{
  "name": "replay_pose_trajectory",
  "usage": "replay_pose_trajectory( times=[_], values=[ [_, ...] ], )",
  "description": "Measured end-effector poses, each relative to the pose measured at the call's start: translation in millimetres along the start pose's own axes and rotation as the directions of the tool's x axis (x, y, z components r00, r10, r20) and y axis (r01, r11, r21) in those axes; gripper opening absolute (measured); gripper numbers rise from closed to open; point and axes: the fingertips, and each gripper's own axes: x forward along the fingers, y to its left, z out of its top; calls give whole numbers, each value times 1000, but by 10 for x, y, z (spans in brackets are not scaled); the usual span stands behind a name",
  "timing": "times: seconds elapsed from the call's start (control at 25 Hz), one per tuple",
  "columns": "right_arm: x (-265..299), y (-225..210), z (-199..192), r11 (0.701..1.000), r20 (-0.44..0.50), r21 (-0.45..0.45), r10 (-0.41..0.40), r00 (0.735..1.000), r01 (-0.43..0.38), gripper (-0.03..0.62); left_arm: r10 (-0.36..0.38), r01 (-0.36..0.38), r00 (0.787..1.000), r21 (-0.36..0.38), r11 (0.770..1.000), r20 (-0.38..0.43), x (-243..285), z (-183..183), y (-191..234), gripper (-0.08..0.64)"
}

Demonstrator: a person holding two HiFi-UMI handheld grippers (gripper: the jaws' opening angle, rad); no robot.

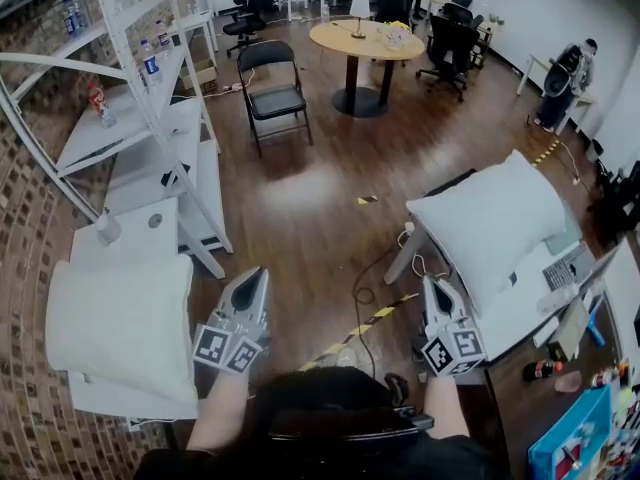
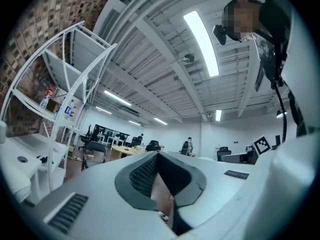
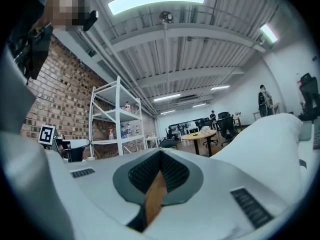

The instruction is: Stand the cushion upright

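Note:
A white cushion (image 1: pixel 120 323) lies flat on a low white table (image 1: pixel 130 403) at the left. A second white cushion (image 1: pixel 495 223) rests tilted on the desk at the right and shows as a white bulk (image 3: pixel 272 144) in the right gripper view. My left gripper (image 1: pixel 253 276) (image 2: pixel 158 155) hangs over the wooden floor beside the flat cushion, apart from it, jaws shut and empty. My right gripper (image 1: pixel 436 286) (image 3: pixel 161 154) is just short of the right cushion's near corner, also shut with nothing between its jaws.
A white shelf rack (image 1: pixel 130 88) with bottles stands at the left. A black folding chair (image 1: pixel 275 93) and a round wooden table (image 1: pixel 365 40) are ahead. Cables and yellow-black tape (image 1: pixel 370 318) cross the floor between the grippers. A keyboard (image 1: pixel 565 266) lies on the right desk.

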Motion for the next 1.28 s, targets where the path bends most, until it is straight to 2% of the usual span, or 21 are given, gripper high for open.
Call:
replay_pose_trajectory(
  times=[0.16, 0.32, 0.44, 0.56, 0.68, 0.84, 1.04, 1.16, 1.28],
  values=[
    [337, -508, 162, 999, 38, 20, -33, 999, 32, 5, -45, 45, 999, 29, 999, 1, 698, -24, -20, 2],
    [383, -895, 287, 998, 48, 24, -53, 997, 52, 5, -82, 82, 997, 39, 996, 11, 1196, -80, -192, 2],
    [412, -1185, 400, 996, 53, 20, -84, 995, 83, 5, -134, 134, 991, 48, 990, -13, 1620, -211, -342, 2],
    [366, -1456, 428, 988, 60, 26, -151, 987, 150, 5, -209, 210, 977, 20, 978, -33, 2028, -376, -447, 2],
    [321, -1769, 439, 969, 64, 31, -246, 967, 244, 5, -290, 288, 956, -40, 957, -38, 2475, -568, -523, 2],
    [347, -2120, 482, 931, 70, 27, -364, 929, 363, 5, -393, 390, 919, -70, 918, -39, 3067, -769, -603, 2],
    [549, -2433, 627, 862, 101, 32, -506, 857, 505, 5, -520, 514, 854, -119, 850, -27, 3905, -925, -557, 2],
    [669, -2550, 719, 811, 113, 24, -583, 805, 584, 5, -598, 591, 801, -143, 794, -11, 4370, -946, -526, 2],
    [730, -2660, 781, 746, 131, 32, -663, 737, 665, 5, -669, 658, 744, -180, 731, 0, 4789, -1000, -492, 2]
  ],
)
